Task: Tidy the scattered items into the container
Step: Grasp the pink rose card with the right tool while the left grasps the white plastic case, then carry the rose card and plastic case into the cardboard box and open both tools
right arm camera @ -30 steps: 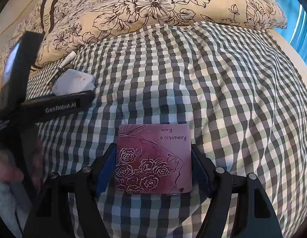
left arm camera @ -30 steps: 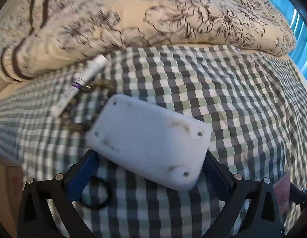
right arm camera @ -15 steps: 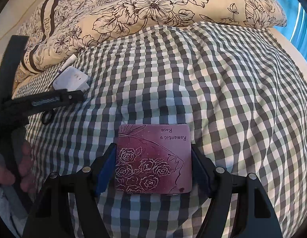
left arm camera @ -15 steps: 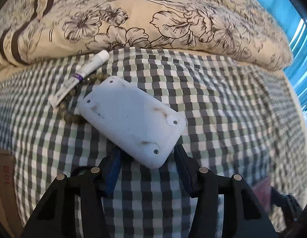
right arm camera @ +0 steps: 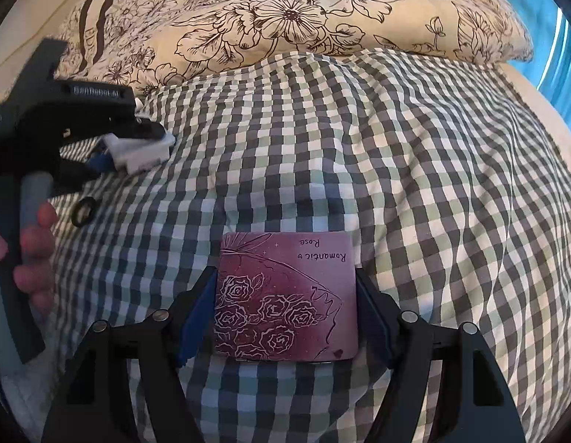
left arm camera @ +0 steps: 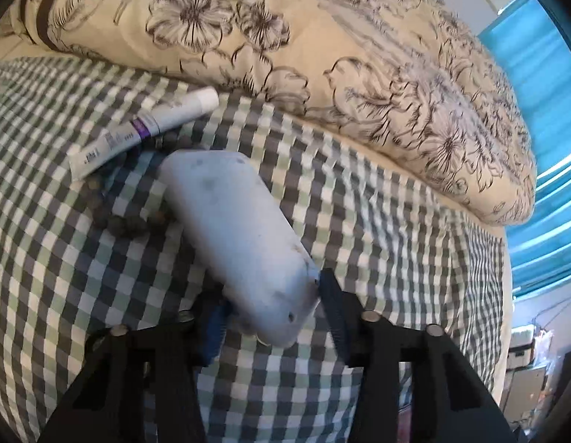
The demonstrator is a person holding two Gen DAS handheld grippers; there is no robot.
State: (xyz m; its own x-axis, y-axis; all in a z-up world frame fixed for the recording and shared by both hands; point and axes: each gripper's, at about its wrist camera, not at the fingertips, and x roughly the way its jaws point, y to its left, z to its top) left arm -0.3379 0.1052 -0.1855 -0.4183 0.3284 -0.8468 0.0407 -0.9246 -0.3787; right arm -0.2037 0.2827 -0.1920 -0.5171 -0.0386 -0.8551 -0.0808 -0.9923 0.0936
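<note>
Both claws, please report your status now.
Left claw shut on white plastic box. Right claw shut on Romantic Rose card. Tube, bead string, black ring loose on bed. No container visible.

White scuffed case (left arm camera: 241, 236) tilted, clamped at near end, white tube (left arm camera: 145, 131) across brown beads (left arm camera: 126, 221), black ring (right arm camera: 83, 211) flat on checked cloth, maroon rose card (right arm camera: 287, 297) clamped flat

"romantic rose" upside down on the purple card (right arm camera: 285, 297)
</note>
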